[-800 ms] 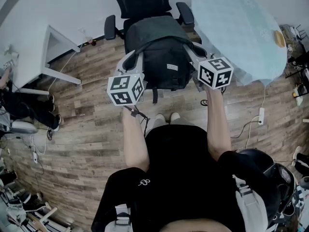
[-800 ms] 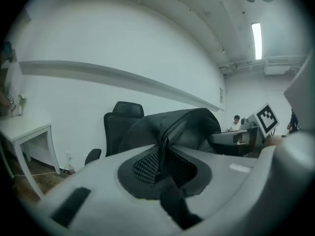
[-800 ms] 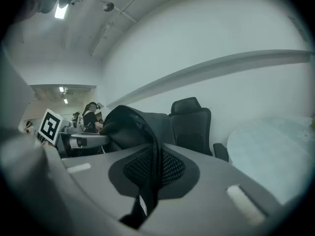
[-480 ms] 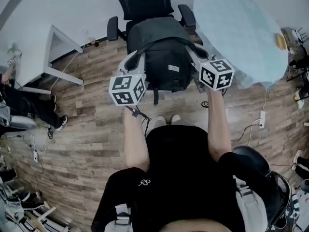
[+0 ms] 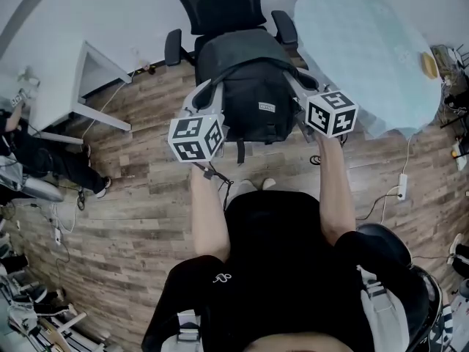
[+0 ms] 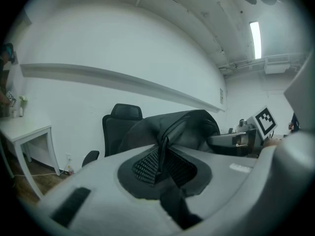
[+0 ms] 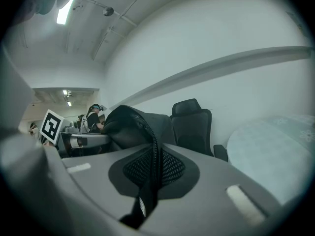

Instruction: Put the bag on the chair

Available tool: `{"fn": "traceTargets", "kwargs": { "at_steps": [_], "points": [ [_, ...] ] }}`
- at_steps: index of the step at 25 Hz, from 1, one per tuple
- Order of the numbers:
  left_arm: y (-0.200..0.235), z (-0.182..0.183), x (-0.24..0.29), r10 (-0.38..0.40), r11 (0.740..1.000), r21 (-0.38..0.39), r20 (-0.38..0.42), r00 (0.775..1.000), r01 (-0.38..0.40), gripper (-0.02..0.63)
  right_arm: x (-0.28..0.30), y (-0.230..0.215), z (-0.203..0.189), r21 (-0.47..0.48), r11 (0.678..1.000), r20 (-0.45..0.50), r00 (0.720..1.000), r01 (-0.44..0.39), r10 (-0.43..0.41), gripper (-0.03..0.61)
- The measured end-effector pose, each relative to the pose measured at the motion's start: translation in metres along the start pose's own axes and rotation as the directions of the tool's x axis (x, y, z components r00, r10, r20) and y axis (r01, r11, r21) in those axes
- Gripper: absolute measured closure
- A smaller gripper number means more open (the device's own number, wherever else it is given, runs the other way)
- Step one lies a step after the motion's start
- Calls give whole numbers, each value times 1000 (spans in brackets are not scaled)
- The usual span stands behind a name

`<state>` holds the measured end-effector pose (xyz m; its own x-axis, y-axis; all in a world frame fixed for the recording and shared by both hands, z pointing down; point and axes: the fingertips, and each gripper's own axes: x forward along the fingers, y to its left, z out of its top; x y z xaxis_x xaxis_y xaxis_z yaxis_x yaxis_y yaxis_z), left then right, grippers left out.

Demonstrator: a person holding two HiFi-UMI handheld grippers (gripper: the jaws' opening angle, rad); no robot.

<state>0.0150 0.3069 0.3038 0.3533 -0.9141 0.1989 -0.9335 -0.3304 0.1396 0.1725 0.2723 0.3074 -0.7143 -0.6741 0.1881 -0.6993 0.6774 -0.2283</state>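
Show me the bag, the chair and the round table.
bag (image 5: 253, 86): head view, on its front panel.
chair (image 5: 220, 6): head view, on the backrest.
round table (image 5: 359, 42): head view, on the bare tabletop.

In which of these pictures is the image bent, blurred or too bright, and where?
Head view: strong wide-angle bending, floor planks curve near the edges; the bag is sharp. Left gripper view: dark round border, the ceiling lamp glares, the pinched strap near the lens is soft. Right gripper view: same border, a light strip glares top left.
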Motion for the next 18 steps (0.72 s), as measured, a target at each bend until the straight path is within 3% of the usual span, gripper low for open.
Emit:
{"fn": "traceTargets", "kwargs": {
  "at_steps": [6, 18],
  "points": [
    [-7, 4, 5, 6, 1000, -5, 30, 1000, -6, 583, -2, -7, 8, -20, 1000, 8, 1000, -12, 12, 560],
    [23, 29, 41, 29, 1000, -8, 68, 997, -29, 583, 42, -27, 33, -53, 998, 24, 999, -29, 31, 560]
  ]
}}
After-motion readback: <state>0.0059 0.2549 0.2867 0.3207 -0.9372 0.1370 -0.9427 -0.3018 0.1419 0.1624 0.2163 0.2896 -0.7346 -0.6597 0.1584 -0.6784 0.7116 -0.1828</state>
